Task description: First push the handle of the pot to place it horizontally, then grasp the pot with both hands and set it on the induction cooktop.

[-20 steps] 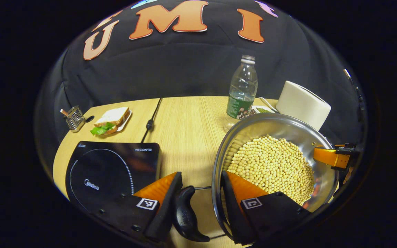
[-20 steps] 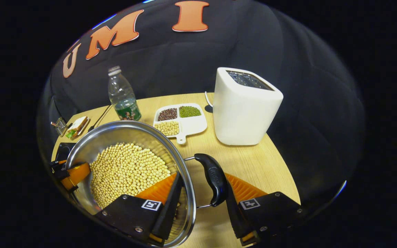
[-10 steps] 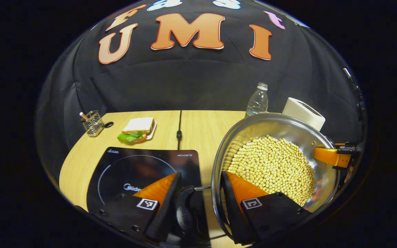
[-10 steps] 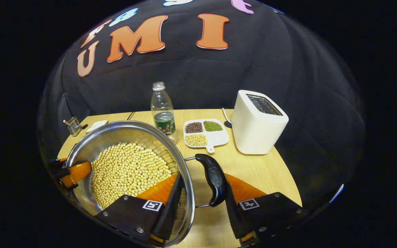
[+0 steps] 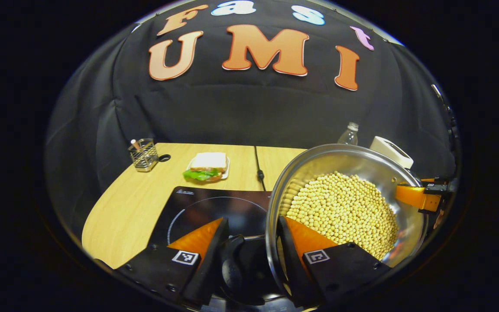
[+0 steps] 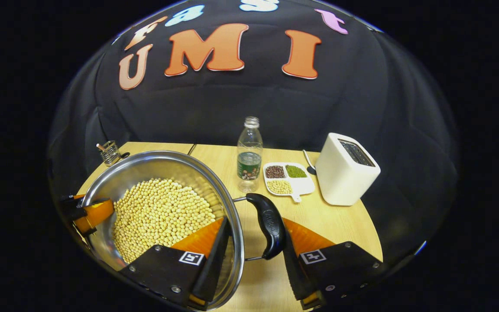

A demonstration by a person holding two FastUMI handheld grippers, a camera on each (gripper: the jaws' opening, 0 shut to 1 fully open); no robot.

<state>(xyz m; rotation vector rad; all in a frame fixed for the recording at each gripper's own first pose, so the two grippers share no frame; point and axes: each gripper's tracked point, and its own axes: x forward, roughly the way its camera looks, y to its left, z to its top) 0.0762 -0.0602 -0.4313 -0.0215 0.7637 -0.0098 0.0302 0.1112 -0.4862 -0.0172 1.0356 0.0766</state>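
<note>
Already the pot (image 5: 345, 203) seems to hang in a two-handed hold. In the left gripper view, the left gripper (image 5: 249, 247) straddles the steel rim at 6 o'clock, one finger inside the wall against the soybeans (image 5: 345, 212), the other outside the black side handle (image 5: 236, 268), both pressing. In the right gripper view, the right gripper (image 6: 251, 245) does the same on the opposite side, closed over rim and second handle (image 6: 269, 225). Both handles lie level with the rim, so I judge the pushing step done and the grasp made.

Beyond the left fingers, the induction cooktop (image 5: 197, 208) lies at 7 o'clock, and the pot's near edge overlaps its dark glass; whether the base touches it I cannot tell. What is left, I judge, is centring the pot over the ring, lowering and letting go.

Farther off on the wooden table (image 5: 124, 208) are a sandwich (image 5: 206, 167) at 11 o'clock and a wire holder (image 5: 143, 154); in the right gripper view a water bottle (image 6: 249, 154) at 12 o'clock, a divided bean dish (image 6: 288, 177) and a white toaster (image 6: 347, 171) at 2 o'clock.
</note>
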